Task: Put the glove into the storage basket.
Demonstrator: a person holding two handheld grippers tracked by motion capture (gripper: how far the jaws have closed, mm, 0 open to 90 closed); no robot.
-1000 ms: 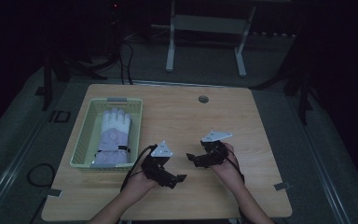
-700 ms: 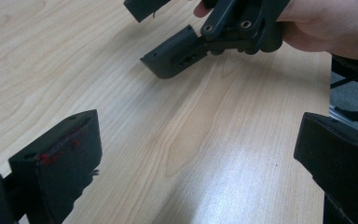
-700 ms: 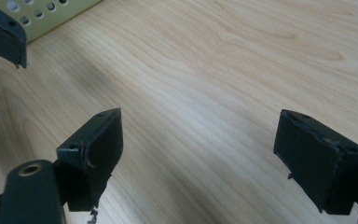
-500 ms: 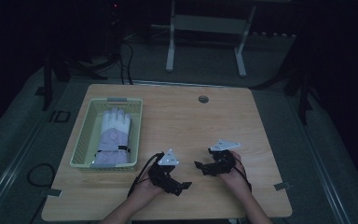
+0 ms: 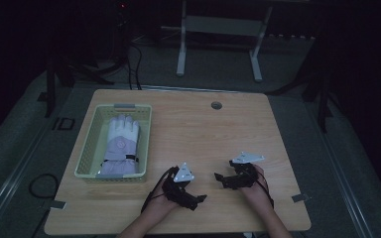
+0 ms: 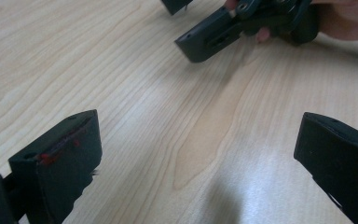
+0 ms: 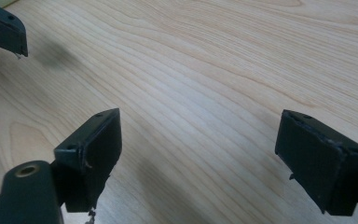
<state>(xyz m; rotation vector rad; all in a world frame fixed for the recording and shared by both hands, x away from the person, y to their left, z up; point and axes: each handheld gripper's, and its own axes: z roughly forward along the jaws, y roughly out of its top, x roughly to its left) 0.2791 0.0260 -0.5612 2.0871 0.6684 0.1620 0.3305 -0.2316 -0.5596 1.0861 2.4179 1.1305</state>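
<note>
A white and lilac glove (image 5: 120,145) lies flat in a pale green basket (image 5: 90,148) on the left of the wooden table (image 5: 198,129). My left gripper (image 5: 199,201) is near the front edge, its jaws pointing right, open and empty. In its own view the left gripper (image 6: 198,140) spans bare wood, with the right gripper (image 6: 186,23) close ahead. My right gripper (image 5: 221,180) points left toward it, a short gap apart. The right gripper (image 7: 205,140) also stands open over bare wood. A hand holds each gripper.
A round cable hole (image 5: 216,105) sits near the table's far edge. Beyond the table stands a metal frame (image 5: 218,39) on a dark floor. Bare wood lies between the basket and the grippers.
Both hands have drawn back toward the near edge and slightly right. The jaws stay open. The glove and basket have not moved.
</note>
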